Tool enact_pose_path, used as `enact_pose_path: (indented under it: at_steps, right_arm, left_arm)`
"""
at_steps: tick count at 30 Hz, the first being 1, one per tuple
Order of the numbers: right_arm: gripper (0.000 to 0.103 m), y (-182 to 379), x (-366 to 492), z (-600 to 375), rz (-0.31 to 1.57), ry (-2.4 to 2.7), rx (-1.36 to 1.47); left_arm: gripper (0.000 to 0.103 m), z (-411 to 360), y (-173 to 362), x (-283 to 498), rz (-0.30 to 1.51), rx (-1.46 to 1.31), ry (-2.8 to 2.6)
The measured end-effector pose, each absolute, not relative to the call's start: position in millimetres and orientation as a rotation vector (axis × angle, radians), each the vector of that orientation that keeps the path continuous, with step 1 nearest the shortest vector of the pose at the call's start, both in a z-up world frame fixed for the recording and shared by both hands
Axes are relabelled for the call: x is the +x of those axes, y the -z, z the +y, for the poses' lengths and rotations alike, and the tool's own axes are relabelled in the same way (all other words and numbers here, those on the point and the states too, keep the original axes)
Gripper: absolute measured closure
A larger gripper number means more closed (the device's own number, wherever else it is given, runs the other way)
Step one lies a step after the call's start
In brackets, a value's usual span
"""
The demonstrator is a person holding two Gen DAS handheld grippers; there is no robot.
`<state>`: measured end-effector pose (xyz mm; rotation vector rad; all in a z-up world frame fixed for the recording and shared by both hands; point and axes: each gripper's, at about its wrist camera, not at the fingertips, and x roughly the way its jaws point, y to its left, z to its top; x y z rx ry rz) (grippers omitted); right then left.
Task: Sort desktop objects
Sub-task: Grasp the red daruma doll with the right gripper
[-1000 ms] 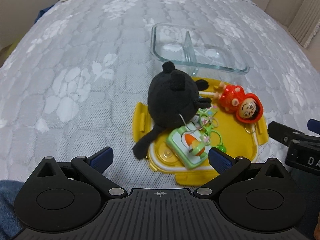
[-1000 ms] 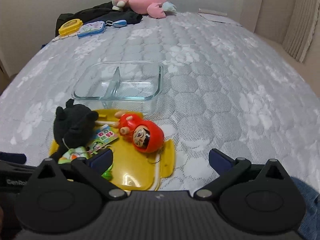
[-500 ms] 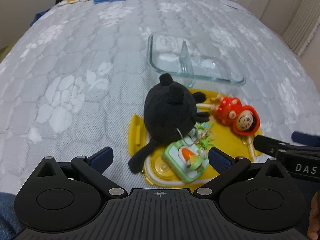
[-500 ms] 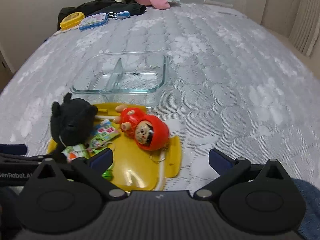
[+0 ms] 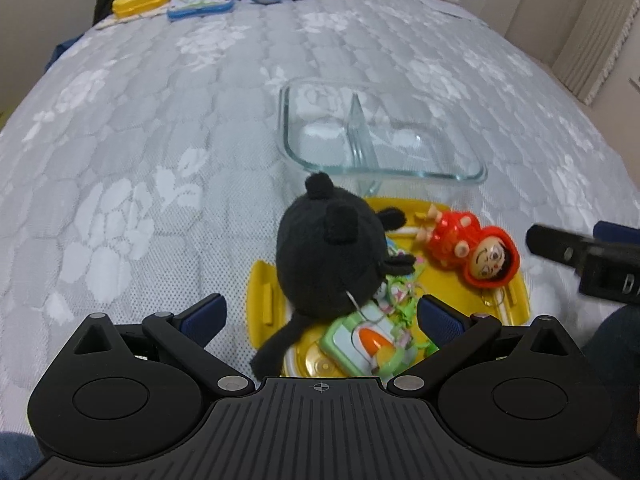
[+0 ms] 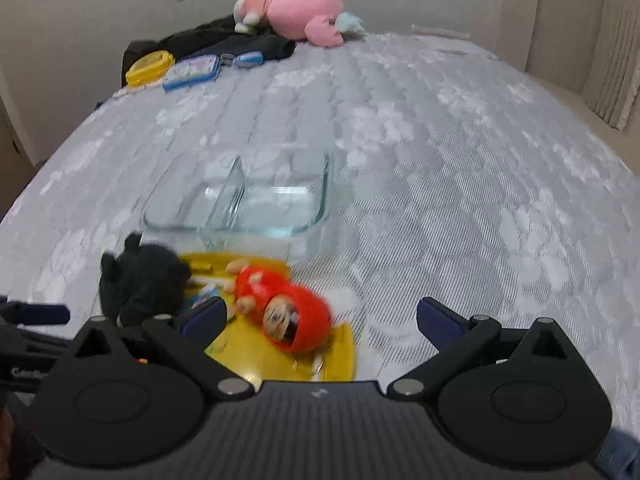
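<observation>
Beyond the yellow lid's far edge — glass dish, bare quilt; both grippers' fingers spread.

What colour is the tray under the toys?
Yellow tray; clearest in the left wrist view.

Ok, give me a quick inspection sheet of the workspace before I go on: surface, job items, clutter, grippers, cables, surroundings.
Surface: quilted grey floral bedcover, no table.
Job's things: black plush, red doll and green keychain toy lie on the yellow lid; the divided glass container behind it has nothing in either compartment.
Clutter: yellow case, blue case, dark clothing and pink plush at the far end.
Grippers: left gripper open over the lid; right gripper open near the doll; both hold nothing.
Cables: nothing seen.
Surroundings: wall, curtain on the right.
</observation>
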<state>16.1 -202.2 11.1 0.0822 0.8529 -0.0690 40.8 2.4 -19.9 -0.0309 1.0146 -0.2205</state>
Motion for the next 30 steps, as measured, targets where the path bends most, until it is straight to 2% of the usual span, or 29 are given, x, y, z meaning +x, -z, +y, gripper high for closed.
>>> enact_pose_path:
  at_steps: [2, 6, 8, 13, 16, 19, 21, 23, 26, 30]
  right_arm:
    - [0.001, -12, 24, -213, 0.853, 0.043, 0.124]
    - [0.001, 2, 35, -247, 0.922, -0.058, 0.381]
    - [0.007, 7, 32, -249, 0.931, -0.084, 0.393]
    - [0.007, 3, 28, -222, 0.900, -0.089, 0.189]
    - [0.015, 5, 29, -222, 0.893, -0.134, 0.221]
    - [0.017, 3, 27, -217, 0.855, -0.112, 0.172]
    - [0.022, 8, 32, -210, 0.896, -0.130, 0.131]
    - [0.033, 14, 38, -201, 0.930, -0.147, 0.090]
    - [0.043, 22, 45, -185, 0.952, -0.138, -0.035]
    - [0.043, 35, 59, -167, 1.000, -0.174, -0.201]
  left_arm:
    - [0.000, 5, 19, 44, 1.000, -0.044, 0.220]
    - [0.000, 6, 17, 45, 0.968, -0.069, 0.239]
    - [0.000, 3, 20, 45, 0.969, -0.064, 0.247]
    - [0.000, -4, 25, 50, 0.987, -0.065, 0.275]
    - [0.000, -7, 22, 56, 0.985, -0.032, 0.270]
    - [0.000, -9, 14, 65, 0.960, -0.008, 0.270]
    - [0.000, -6, 12, 65, 0.932, -0.015, 0.258]
    - [0.000, -2, 17, 64, 0.931, -0.026, 0.244]
    - [0.000, 7, 30, 63, 0.991, -0.066, 0.209]
    - [0.000, 16, 39, 68, 1.067, -0.152, 0.216]
